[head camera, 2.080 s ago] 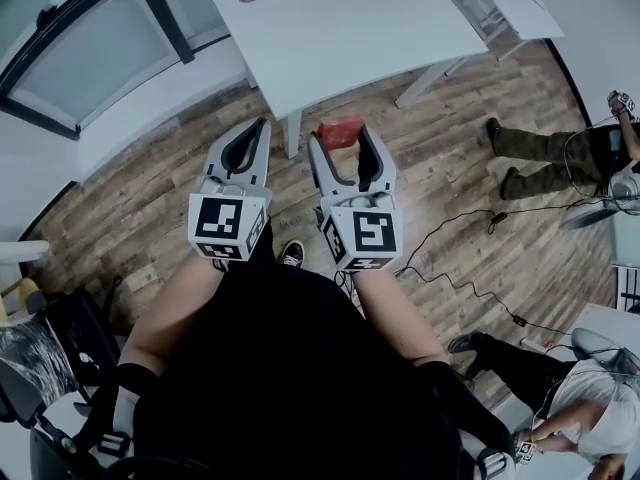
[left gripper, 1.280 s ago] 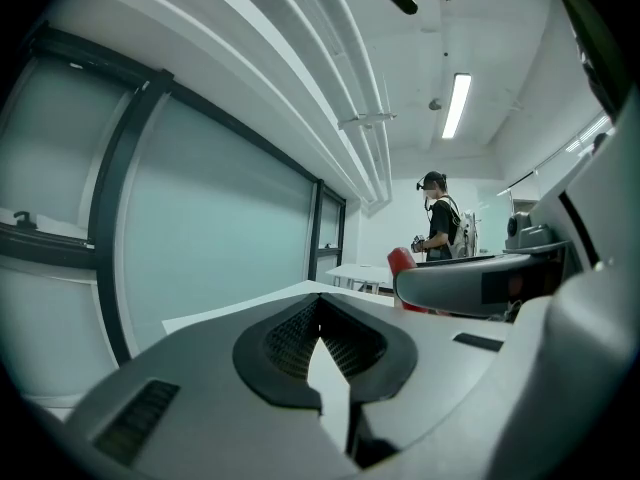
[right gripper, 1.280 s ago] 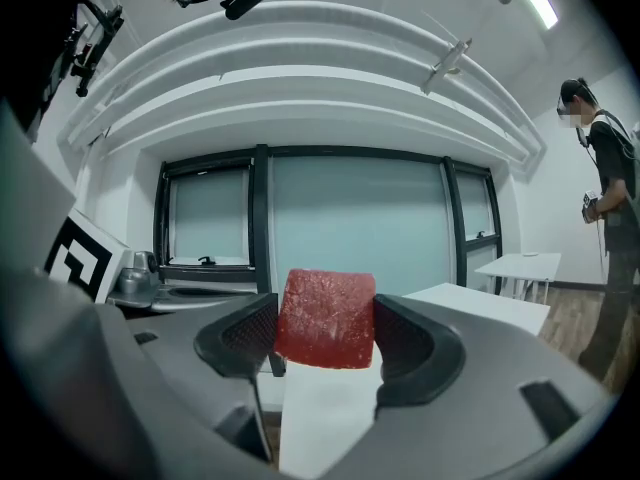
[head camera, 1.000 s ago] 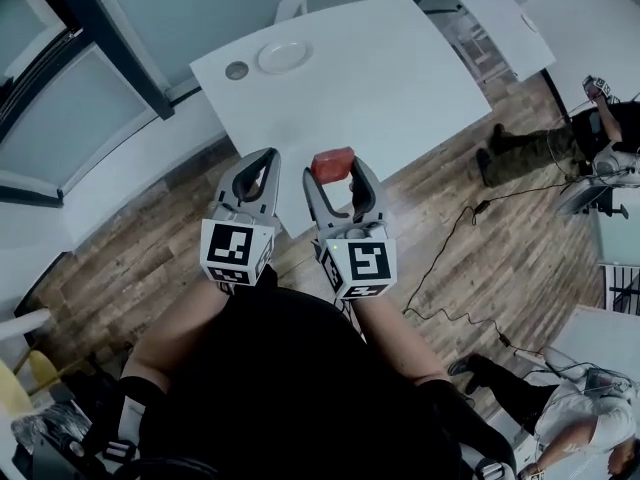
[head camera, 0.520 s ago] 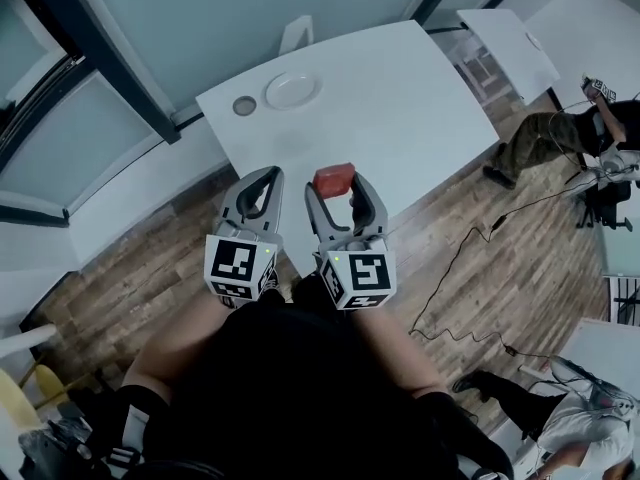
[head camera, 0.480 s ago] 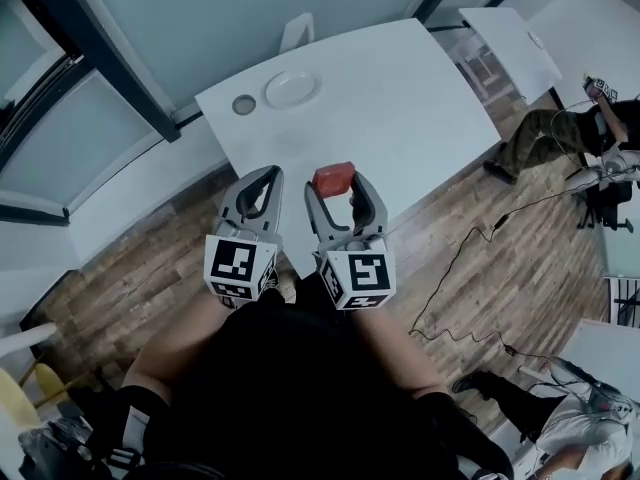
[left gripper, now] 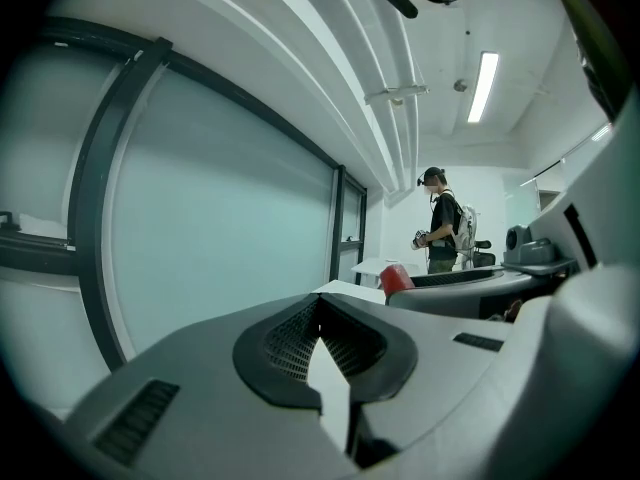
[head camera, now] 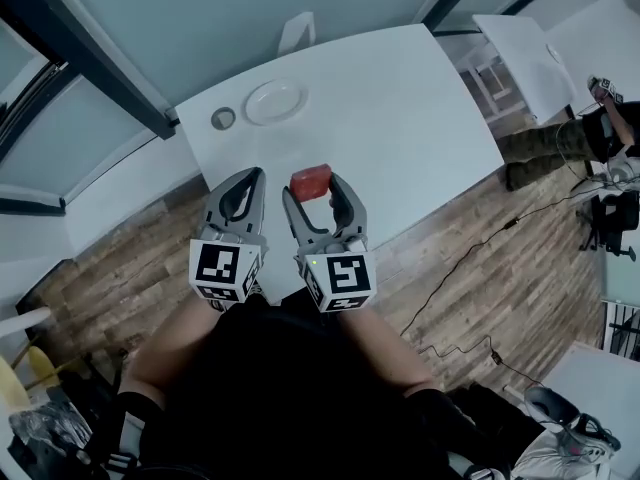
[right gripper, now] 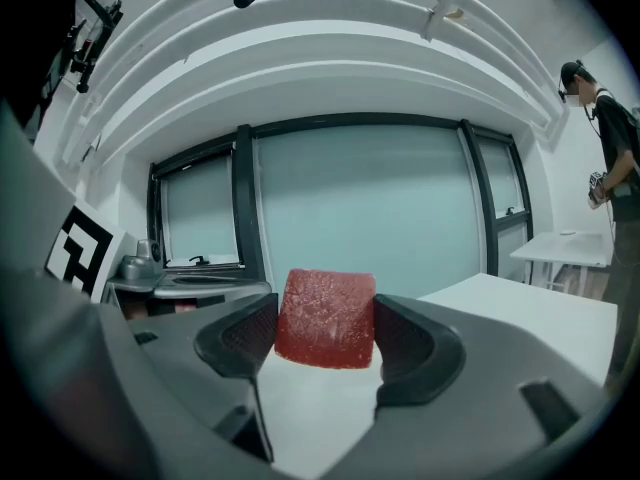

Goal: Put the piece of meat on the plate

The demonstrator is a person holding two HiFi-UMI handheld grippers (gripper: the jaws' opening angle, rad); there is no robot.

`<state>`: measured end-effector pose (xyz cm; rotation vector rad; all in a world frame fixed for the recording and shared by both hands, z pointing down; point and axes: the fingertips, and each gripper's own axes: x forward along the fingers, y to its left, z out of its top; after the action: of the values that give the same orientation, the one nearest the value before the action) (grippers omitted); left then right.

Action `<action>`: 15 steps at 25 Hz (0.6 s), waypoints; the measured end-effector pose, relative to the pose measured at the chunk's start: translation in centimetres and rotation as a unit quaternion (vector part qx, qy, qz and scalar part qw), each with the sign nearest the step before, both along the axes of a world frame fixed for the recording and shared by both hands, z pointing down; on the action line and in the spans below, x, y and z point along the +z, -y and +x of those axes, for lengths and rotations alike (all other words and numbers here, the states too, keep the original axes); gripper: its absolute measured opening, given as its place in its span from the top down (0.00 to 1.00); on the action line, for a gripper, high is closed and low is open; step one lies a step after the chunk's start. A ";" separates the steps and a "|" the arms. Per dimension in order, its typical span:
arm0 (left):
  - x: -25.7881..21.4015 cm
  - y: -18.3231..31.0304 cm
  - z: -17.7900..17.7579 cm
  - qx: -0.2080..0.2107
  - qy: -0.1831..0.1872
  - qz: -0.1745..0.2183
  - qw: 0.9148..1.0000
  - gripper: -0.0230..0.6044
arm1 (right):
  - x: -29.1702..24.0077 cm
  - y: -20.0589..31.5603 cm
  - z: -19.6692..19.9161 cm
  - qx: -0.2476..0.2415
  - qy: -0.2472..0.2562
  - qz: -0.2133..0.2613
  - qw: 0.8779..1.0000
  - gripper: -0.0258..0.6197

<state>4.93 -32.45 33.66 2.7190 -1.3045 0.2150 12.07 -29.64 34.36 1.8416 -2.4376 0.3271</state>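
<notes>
The right gripper (head camera: 313, 193) pinched the red block-shaped piece of meat (right gripper: 325, 318) at its jaw tips above the near edge of the white table (head camera: 400, 118); the left gripper (head camera: 240, 190) was closed, empty. The round white plate (head camera: 274, 100) lay far left, so I judged this shallow grip might drop the meat early.

Your left gripper (head camera: 250, 179) hangs just left of your right gripper (head camera: 311, 184), both over the near edge of the table (head camera: 400, 118). The meat (head camera: 310, 180) sits between the right gripper's jaws. The plate (head camera: 274, 100) lies far left on the table, with a small round object (head camera: 223, 118) just left of it.
</notes>
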 end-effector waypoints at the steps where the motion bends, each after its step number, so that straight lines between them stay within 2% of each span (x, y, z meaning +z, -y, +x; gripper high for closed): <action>1: 0.2 0.4 0.5 -0.005 0.002 -0.001 1.000 0.96 | 0.3 0.5 0.6 -0.005 0.001 -0.003 1.000 0.49; 9: 2.3 3.4 2.0 -0.047 0.013 -0.018 0.999 0.96 | 2.7 4.3 2.5 -0.042 0.005 -0.028 0.999 0.49; 15: 4.0 5.2 1.6 -0.051 0.011 -0.035 0.998 0.96 | 4.1 6.1 2.4 -0.038 0.001 -0.045 0.998 0.50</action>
<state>6.57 -37.64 37.70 2.5926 -1.4088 0.2750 14.51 -35.77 38.50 1.7095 -2.4441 0.4257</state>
